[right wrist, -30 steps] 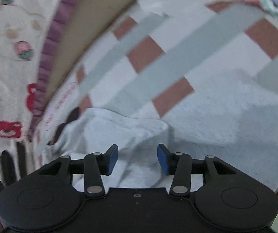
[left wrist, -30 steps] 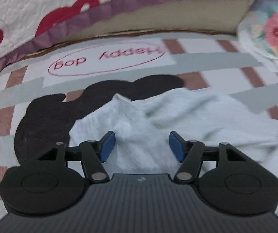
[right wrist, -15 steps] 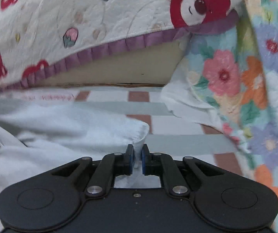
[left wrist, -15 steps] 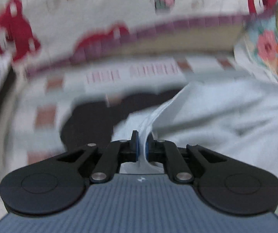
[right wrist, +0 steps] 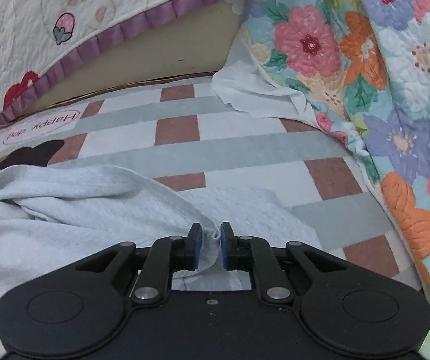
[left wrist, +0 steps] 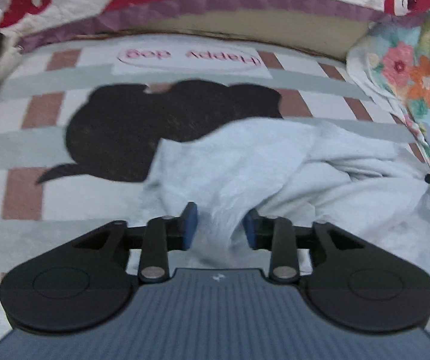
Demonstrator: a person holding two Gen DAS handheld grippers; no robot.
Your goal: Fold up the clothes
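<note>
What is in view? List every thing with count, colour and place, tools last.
garment: one, pale grey-white, crumpled on the mat in front of both tools
mat: one, checked white, grey and brown, under the garment
dog shape: one, black, printed on the mat below "Happy dog" lettering, partly covered by the garment
bear quilt: one, cream with red bears and a purple frill, behind the mat
floral quilt: one, pink, orange and blue flowers, at the mat's right side
left tool: one, black with blue pads, jaws wide apart, cloth between them
right tool: one, black with blue pads, jaws narrowly apart, a fold between them
</note>
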